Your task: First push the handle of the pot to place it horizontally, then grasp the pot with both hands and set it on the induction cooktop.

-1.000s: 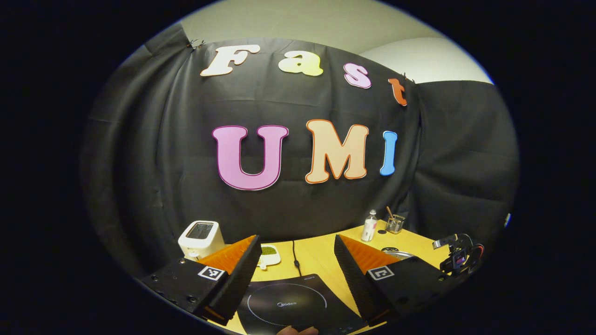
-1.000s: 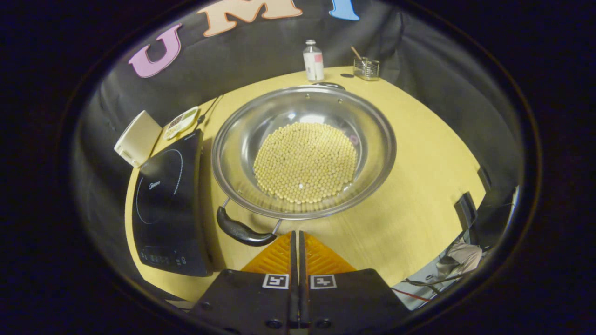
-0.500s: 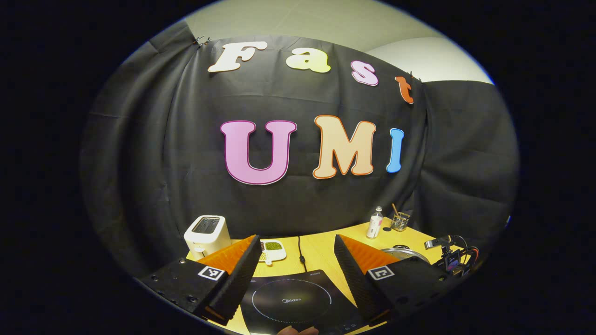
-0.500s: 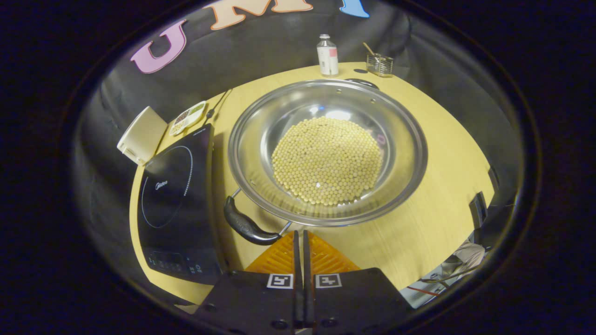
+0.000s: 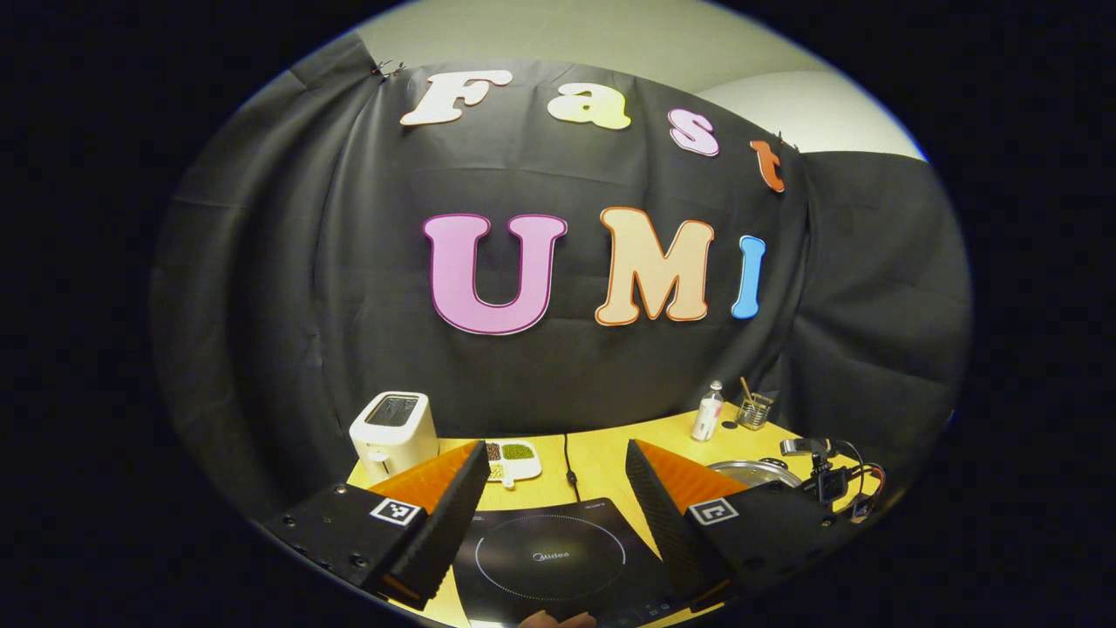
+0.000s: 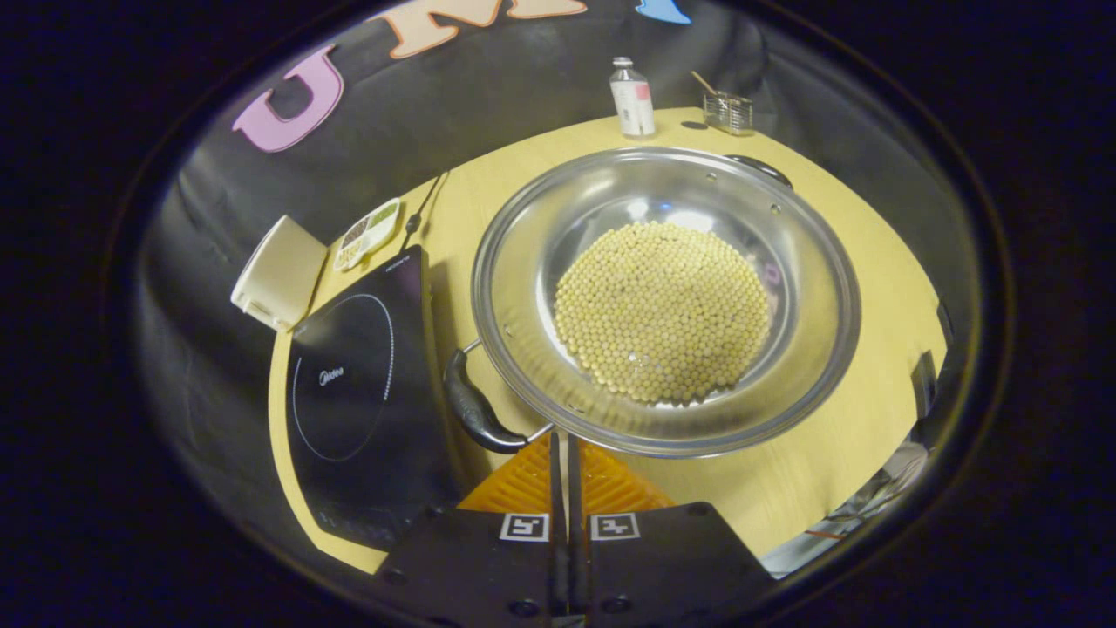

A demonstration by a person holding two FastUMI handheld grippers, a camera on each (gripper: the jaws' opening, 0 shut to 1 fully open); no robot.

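Sitting on the yellow table (image 6: 837,453), the pot (image 6: 667,296) is a wide steel pan holding a bed of pale round beans (image 6: 663,310), and I see it just right of the induction cooktop (image 6: 362,392). Its near black handle (image 6: 475,406) points toward the near left, at the cooktop's edge, while the far handle (image 6: 758,166) sits at the far right rim, so the line through both handles runs diagonally from near left to far right. My right gripper (image 6: 567,453) has its orange fingers pressed together with nothing between them, tips just beside the near handle's wire bracket; I cannot tell if they touch it. My left gripper (image 5: 554,475) hangs with fingers spread wide and empty above the cooktop (image 5: 554,558), the pot's rim (image 5: 754,473) to its right. Farther off stand a white toaster (image 6: 279,275), a small divided dish (image 6: 370,231), a bottle (image 6: 633,98) and a glass holder (image 6: 729,112).
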